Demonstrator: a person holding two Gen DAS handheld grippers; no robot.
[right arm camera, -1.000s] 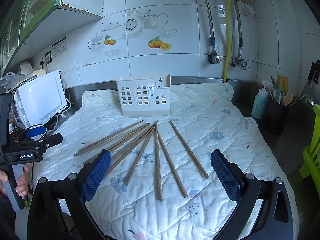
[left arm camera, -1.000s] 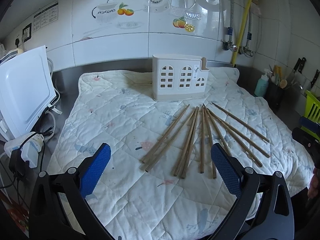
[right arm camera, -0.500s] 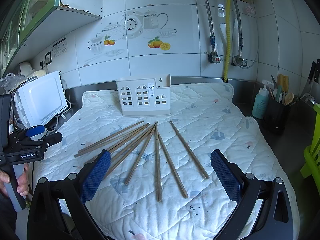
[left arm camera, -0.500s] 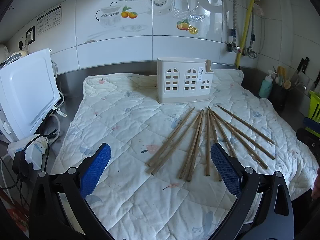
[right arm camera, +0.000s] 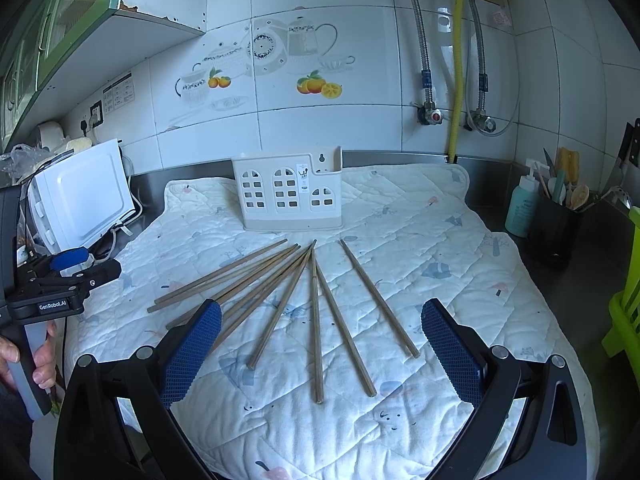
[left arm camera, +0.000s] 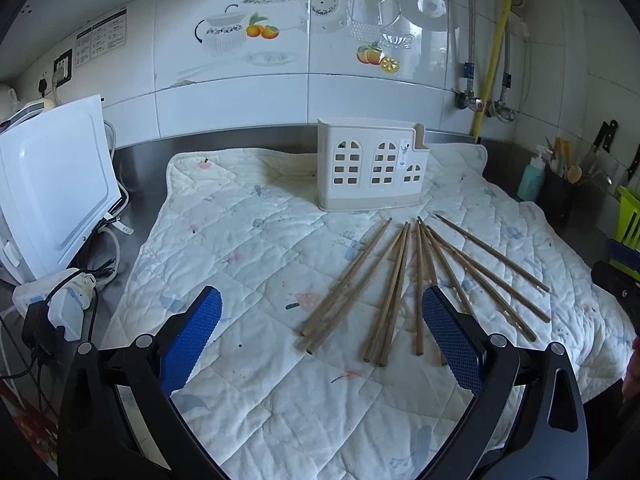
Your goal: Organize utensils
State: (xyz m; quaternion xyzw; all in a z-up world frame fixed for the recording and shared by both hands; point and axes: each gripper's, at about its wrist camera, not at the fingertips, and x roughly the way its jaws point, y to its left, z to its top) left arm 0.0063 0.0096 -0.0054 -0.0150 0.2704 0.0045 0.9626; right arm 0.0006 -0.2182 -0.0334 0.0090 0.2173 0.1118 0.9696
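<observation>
On the quilted mat (left arm camera: 248, 240) I see wooden chopsticks (right arm camera: 316, 320) fanned flat, loose, just before the cream windowed holder (left arm camera: 370, 170). Left tool (left arm camera: 320, 336) and right tool (right arm camera: 320, 340) both spread wide, holding nothing.

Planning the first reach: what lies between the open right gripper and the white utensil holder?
In the right wrist view, only fanned wooden chopsticks on the white quilted mat lie between the right gripper and the white windowed plastic holder.

White tiled wall (right arm camera: 360, 128) (fruit decals), steel counter (left arm camera: 140, 200), daylight.
</observation>
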